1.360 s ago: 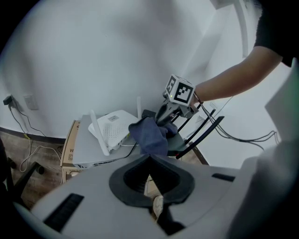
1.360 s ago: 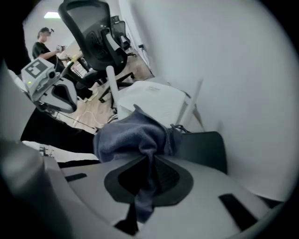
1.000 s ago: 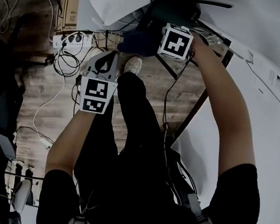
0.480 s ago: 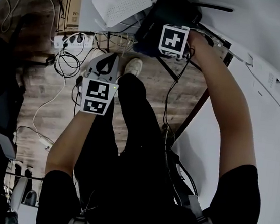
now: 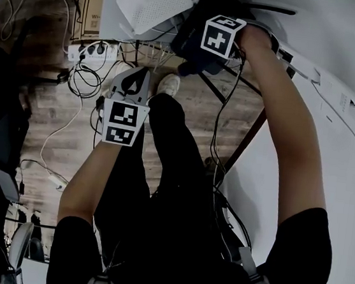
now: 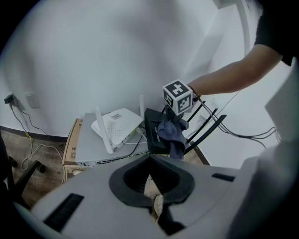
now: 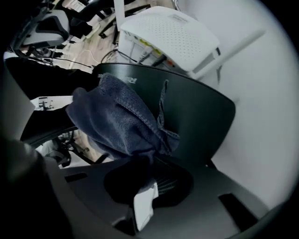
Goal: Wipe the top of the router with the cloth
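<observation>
A black router (image 7: 196, 107) lies flat beside a white one, its antennas (image 6: 205, 128) sticking out to the right. A dark blue cloth (image 7: 117, 121) is bunched on its top, and part of it hangs over the near edge (image 6: 175, 147). My right gripper (image 7: 149, 161) is shut on the cloth and presses it onto the router; its marker cube (image 5: 221, 35) shows in the head view. My left gripper (image 5: 136, 74) hangs lower, over the floor and away from the router, jaws together with nothing in them (image 6: 150, 158).
A white router (image 5: 153, 0) sits on a grey box (image 6: 88, 144) left of the black one, with a cardboard box (image 5: 91, 5) behind. A power strip (image 5: 92, 50) and loose cables (image 5: 80, 94) lie on the wooden floor. My legs and shoe (image 5: 169, 82) are below.
My right gripper has slid the cloth farther across the black router's top, away from me. The left gripper has stayed where it was.
</observation>
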{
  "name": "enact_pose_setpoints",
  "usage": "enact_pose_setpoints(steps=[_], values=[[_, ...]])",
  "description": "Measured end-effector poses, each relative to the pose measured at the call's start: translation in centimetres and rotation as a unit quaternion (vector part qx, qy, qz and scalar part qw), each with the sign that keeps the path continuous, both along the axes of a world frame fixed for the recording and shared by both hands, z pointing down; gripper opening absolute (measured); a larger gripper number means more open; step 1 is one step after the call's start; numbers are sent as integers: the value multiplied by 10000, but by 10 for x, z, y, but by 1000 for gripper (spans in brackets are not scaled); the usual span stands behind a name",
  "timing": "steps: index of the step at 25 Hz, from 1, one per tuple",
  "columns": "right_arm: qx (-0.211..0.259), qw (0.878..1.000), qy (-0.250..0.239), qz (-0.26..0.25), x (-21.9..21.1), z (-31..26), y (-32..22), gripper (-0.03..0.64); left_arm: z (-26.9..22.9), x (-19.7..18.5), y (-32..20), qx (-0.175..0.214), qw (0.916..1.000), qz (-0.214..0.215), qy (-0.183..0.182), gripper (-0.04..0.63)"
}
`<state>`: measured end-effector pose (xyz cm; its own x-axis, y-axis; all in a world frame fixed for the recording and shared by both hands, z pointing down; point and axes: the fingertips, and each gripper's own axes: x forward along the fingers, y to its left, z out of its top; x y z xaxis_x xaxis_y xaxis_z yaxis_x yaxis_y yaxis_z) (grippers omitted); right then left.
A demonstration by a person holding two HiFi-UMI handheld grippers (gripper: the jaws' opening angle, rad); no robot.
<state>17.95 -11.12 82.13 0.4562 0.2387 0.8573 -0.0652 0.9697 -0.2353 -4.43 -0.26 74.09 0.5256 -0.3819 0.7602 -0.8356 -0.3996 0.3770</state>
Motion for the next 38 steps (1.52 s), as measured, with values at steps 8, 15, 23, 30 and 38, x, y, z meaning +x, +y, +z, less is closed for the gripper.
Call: enact_pose_setpoints(steps=[8, 15, 23, 30, 38], values=[[1737, 9844, -122, -243, 18, 4, -60, 20, -6, 3, -5, 94, 9999, -60, -26, -2], [2839, 9579, -175, -401, 24, -12, -83, 20, -30, 2, -14, 236, 9993, -277, 2, -2], [4024, 9058, -1315, 196, -12, -108, -80, 20, -79, 3, -29, 406, 9956, -712, 447, -2], [4171, 8341, -3050, 1929, -33, -217, -36, 20, -194, 5, -69, 1566, 9859, -581, -133, -2], [4965, 6349, -4553, 3782, -20, -391, 26, 20, -361, 20, -66, 2334, 9709, -506, -191, -2]])
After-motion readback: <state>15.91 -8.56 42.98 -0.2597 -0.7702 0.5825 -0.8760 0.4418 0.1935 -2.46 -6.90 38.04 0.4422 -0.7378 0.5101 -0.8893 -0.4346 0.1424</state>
